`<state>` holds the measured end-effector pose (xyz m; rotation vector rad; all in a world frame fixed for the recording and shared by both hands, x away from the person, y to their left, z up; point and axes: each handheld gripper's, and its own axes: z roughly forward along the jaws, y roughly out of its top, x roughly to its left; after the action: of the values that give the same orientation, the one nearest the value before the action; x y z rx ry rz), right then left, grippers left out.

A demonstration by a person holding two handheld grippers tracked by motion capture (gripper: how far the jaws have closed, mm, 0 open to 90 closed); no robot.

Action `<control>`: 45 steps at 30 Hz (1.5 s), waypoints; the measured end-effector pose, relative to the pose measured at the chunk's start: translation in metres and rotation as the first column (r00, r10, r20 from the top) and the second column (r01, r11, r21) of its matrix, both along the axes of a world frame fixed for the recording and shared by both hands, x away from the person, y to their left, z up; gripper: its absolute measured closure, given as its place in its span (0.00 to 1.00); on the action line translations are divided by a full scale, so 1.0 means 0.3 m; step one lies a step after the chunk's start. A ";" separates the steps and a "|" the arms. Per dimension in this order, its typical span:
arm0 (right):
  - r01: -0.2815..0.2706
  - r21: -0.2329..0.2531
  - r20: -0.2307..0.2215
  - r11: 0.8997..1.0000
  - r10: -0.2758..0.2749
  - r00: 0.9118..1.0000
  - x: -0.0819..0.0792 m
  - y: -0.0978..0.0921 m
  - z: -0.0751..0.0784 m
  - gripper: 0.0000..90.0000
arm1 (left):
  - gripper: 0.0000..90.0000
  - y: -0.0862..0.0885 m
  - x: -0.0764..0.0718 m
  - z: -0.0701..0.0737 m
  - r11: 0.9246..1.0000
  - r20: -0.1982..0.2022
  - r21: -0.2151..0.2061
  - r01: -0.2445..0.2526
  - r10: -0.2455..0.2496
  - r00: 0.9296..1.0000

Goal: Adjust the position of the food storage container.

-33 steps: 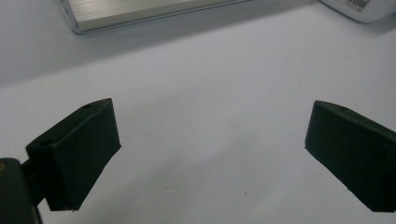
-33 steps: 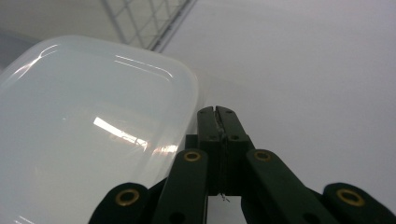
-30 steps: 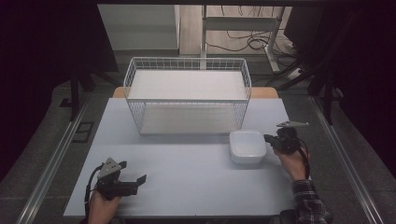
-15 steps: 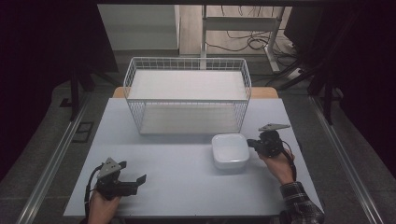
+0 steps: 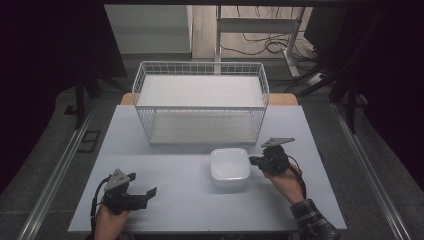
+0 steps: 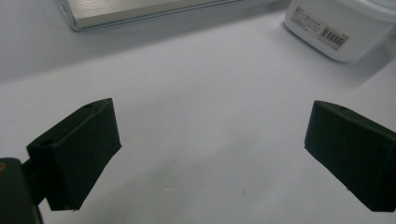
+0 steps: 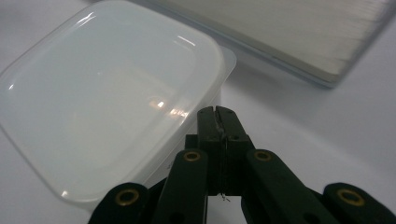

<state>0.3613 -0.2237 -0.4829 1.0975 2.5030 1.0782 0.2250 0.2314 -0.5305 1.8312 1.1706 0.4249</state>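
- Right gripper (image 5: pixel 256 161) sat at the right side of the white tub (image 5: pixel 229 168), held in the person's right hand (image 5: pixel 285 180), mid-right of the table (image 5: pixel 165 210).
- In the right gripper view, the right gripper (image 7: pixel 216 112) had both jaws pressed flat together, no gap btwn them; tips lay right at the tub's (image 7: pixel 107 98) rim. Whether a thin bit of lid edge was pinched in there or the tips were only pushed against it — can't tell, view too tight.
- Tub was squarish w/ rounded corners, lid on, glossy top. It stood flat on the table, just in front of the wire basket (image 5: pixel 201 102), toward the basket's right half, not touching it.
- Left gripper (image 5: pixel 145 195) was near the front-left corner of the table, in the left hand (image 5: pixel 110 220), well apart from the tub, jaws pointing right.
- In the left gripper view, the left gripper (image 6: pixel 210 154) had jaws spread wide, nothing btwn them but bare table (image 6: pixel 196 93). Tub (image 6: pixel 338 25) showed top right, w/ a barcode label on its side; label text too small to read.
- Basket was white wire, rectangular, open-topped, at the back-centre of the table.
- Cables (image 5: pixel 270 47) lay on the floor behind the table.
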 end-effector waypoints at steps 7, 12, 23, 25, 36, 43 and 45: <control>-0.066 0.005 -0.003 0.998 0.066 0.998 -0.041 0.087 -0.005 0.98 | 0.03 -0.002 0.001 0.000 1.000 -0.005 -0.001 0.007 -0.007 1.000; -0.116 0.009 -0.008 0.993 0.116 0.993 -0.076 0.142 -0.009 0.98 | 0.04 -0.003 0.001 0.000 1.000 -0.009 -0.002 0.012 -0.012 1.000; -0.124 0.006 0.041 0.992 0.123 0.992 -0.108 0.158 -0.002 0.95 | 0.05 -0.005 -0.002 0.004 1.000 -0.015 -0.012 0.025 -0.025 1.000; -0.107 0.014 0.066 0.994 0.106 0.992 -0.120 0.136 0.004 0.91 | 0.05 -0.008 -0.003 0.008 0.999 -0.018 -0.017 0.032 -0.033 0.999; -0.081 0.041 0.168 0.996 0.073 0.983 -0.229 0.062 0.011 0.37 | 0.04 -0.041 -0.013 0.016 0.994 -0.017 0.000 0.105 -0.105 0.994; -0.076 0.036 0.190 0.996 0.068 0.979 -0.275 0.046 -0.021 0.05 | 0.02 -0.062 -0.017 0.015 0.988 0.026 0.028 0.152 -0.153 0.988; -0.076 0.021 0.187 0.997 0.070 0.980 -0.278 0.042 -0.032 0.04 | 0.02 -0.067 -0.015 0.011 0.987 0.020 0.039 0.156 -0.157 0.987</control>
<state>0.2780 -0.2110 -0.4925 0.8727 2.4036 1.1798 0.2204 0.2114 -0.5271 1.9297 1.0006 0.3781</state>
